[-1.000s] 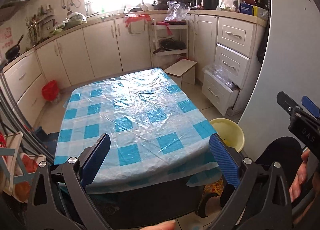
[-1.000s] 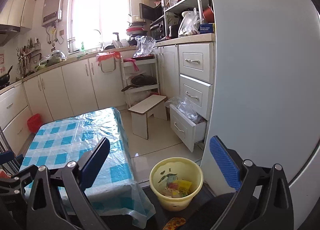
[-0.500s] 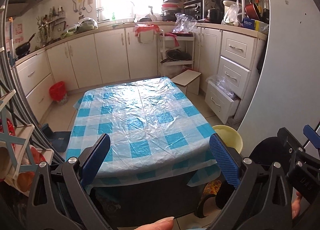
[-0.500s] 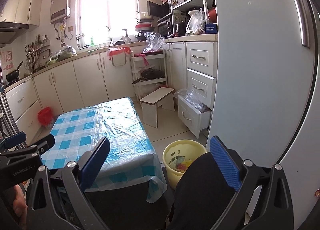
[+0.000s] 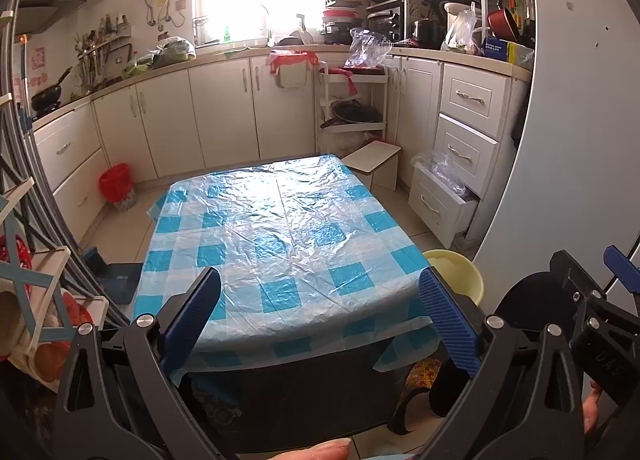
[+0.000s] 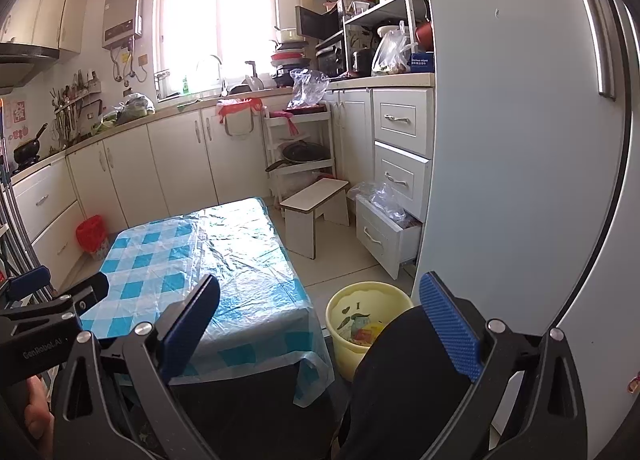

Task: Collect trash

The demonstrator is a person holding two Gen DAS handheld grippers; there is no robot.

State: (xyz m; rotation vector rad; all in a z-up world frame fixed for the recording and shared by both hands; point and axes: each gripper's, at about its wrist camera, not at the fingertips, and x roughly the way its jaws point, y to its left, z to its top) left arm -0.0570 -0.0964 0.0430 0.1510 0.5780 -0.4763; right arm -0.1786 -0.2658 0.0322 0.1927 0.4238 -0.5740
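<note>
The yellow waste bucket (image 6: 368, 324) stands upright on the floor tiles, mouth up, just beside the near right corner of the table (image 5: 280, 227) and in front of the pale fridge door (image 6: 520, 139); in the right wrist view I can see coloured wrappers (image 6: 366, 334) lying in its bottom. Being round, it has no long axis to speak of beyond its vertical one. Compared with a second ago, both views have risen and pulled back: the bucket has slid lower and smaller in the right view, now partly hidden behind a dark knee, and more of the kitchen shows. I read that as retreat after a drop, since the blue-checked plastic tablecloth (image 5: 248, 260) is bare of any trash I can make out. The left tool (image 5: 320, 312) is spread wide with nothing between its blue pads, and the right tool (image 6: 320, 320) is likewise wide apart and holds nothing. My judgement is that the collecting is done or nearly so. An open bottom drawer (image 6: 384, 236) with crumpled plastic sits further off.
</note>
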